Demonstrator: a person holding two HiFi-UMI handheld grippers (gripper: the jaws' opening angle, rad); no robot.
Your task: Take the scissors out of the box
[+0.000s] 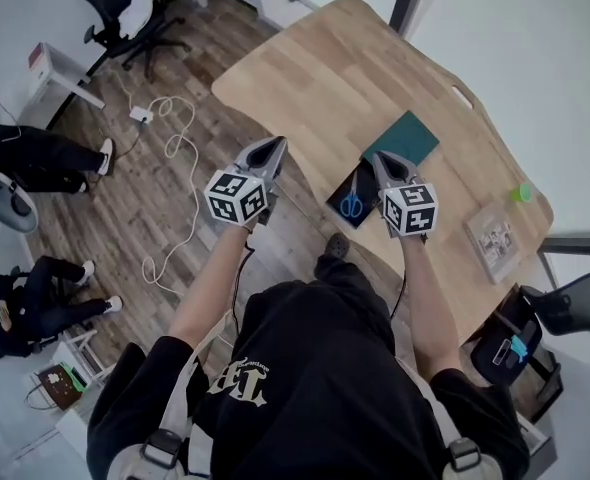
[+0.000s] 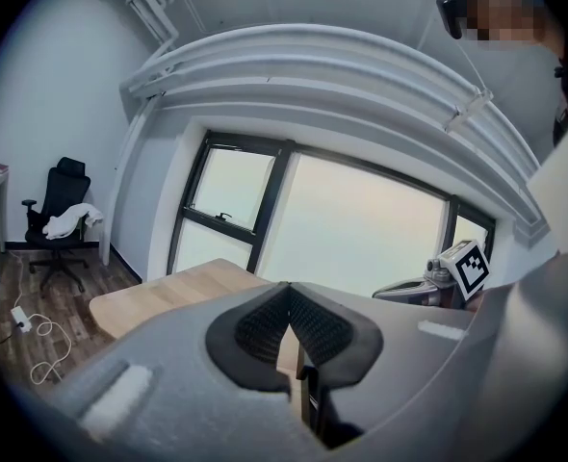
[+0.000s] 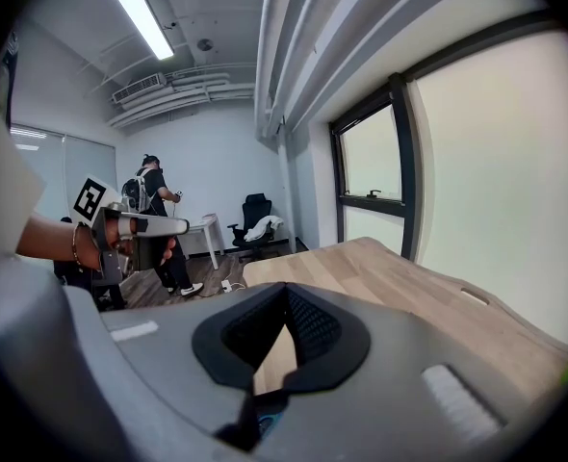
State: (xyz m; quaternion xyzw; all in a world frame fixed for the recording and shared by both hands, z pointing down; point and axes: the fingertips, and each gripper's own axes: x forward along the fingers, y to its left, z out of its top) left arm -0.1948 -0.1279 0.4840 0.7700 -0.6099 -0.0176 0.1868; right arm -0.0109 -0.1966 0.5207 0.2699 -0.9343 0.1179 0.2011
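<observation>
**Item: scissors (image 1: 351, 204).** Blue-handled. They are lodged in an open black box (image 1: 335, 198) at the near edge of the surface (image 1: 315, 78), the edge on the person's side. The handle loops are seen at the end toward that edge. The blades are judged to run away from it toward the surface's middle, but they are barely made out against the dark lining.

**Adjoining:** a teal panel (image 1: 405, 136), possibly the lid, is laid flat just beyond the box, further in from the near edge.

**Right tool (image 1: 379, 158).** It is held just beside the box, above the side toward the teal panel, and is angled downward. Its jaws are pressed together, and nothing is gripped.

**Left tool (image 1: 279, 144).** It is held well apart from the box, out past the surface's edge and over the floor. Its jaws are likewise closed and empty.

**Governing relation:** the scissors lie below the right tool and slightly back toward the person, so the right hand is much the nearer. It is judged that the right tool's jaws must be parted and brought down across the handle end before anything can be lifted.
</observation>
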